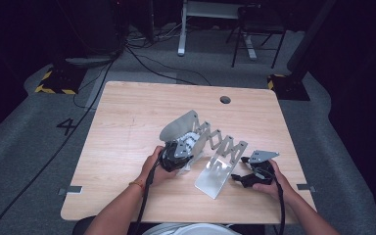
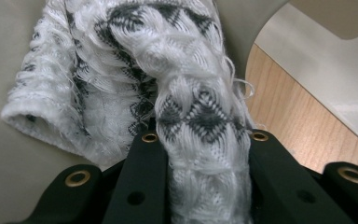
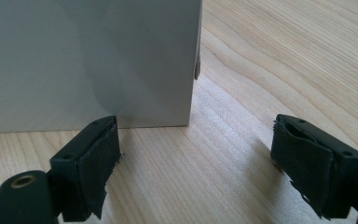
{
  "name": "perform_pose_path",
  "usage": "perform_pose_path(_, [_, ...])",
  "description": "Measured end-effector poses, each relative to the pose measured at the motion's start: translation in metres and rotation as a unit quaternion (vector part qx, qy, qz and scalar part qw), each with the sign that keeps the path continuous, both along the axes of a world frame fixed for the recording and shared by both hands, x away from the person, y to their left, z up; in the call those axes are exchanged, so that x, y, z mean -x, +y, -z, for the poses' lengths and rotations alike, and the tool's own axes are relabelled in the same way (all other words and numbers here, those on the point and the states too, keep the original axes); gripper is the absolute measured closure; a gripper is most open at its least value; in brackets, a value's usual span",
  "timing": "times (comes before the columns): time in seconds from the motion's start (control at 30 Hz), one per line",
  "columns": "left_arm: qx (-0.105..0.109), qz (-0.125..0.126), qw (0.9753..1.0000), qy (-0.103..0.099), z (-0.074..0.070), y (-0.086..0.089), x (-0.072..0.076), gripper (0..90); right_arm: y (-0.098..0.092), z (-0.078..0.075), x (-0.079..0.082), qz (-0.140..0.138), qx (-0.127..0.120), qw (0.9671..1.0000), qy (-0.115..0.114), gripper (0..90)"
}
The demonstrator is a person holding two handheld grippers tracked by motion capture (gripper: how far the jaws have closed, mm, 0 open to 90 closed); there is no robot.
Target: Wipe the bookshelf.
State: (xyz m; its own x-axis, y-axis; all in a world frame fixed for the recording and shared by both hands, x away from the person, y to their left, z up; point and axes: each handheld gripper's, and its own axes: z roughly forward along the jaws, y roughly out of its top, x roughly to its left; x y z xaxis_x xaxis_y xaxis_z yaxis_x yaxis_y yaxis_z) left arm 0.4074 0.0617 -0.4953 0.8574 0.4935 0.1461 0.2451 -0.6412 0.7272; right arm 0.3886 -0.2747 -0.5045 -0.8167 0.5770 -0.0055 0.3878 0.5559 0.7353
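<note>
Near the middle of the high view, on the light wooden table with a round hole near its far edge (image 1: 127, 117), a shiny grey metal rack with two end plates and zigzag bars between them (image 1: 214, 147). At the rack's left end plate, low in the middle of that view, the left gripper (image 1: 176, 155), held in the person's left hand (image 1: 155, 169). In the left gripper view, squeezed tight between the two black jaws at the bottom middle, a fluffy white knitted cloth with dark grey diamond marks (image 2: 186, 107), rising up and flopping to the upper left against the pale metal plate. Lower right in the high view, just beside the rack's right end plate, the right gripper (image 1: 242, 175), held in the person's right hand (image 1: 269, 183). In the right gripper view, jaws spread wide with nothing between them, low over the bare wood, left jaw tip close to the bottom edge of the flat grey plate in the upper left.
</note>
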Motion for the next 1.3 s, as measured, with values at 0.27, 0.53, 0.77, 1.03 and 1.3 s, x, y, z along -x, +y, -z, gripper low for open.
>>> perform_pose_path(0.27, [0.057,0.007,0.9973,-0.046,-0.032,0.004,0.009,78.4,0.0,0.0,0.0,0.0,0.0,1.0,0.0,15.5])
perform_pose_path(0.53, [0.127,0.007,0.9874,-0.093,-0.066,0.019,0.024,78.4,0.0,0.0,0.0,-0.001,0.0,1.0,-0.001,15.5])
perform_pose_path(0.77, [0.124,0.007,0.9871,-0.101,-0.069,0.023,0.025,78.5,0.0,0.0,0.0,-0.002,0.0,1.0,-0.001,15.4])
perform_pose_path(1.03, [0.041,0.007,0.9976,-0.056,-0.035,0.013,0.01,78.5,0.0,0.0,0.0,-0.002,0.0,1.0,-0.001,15.5])
perform_pose_path(1.3, [-0.003,0.006,1.0,0.0,-0.005,0.007,0.009,78.4,0.0,0.0,0.0,-0.001,0.0,1.0,-0.001,15.5])
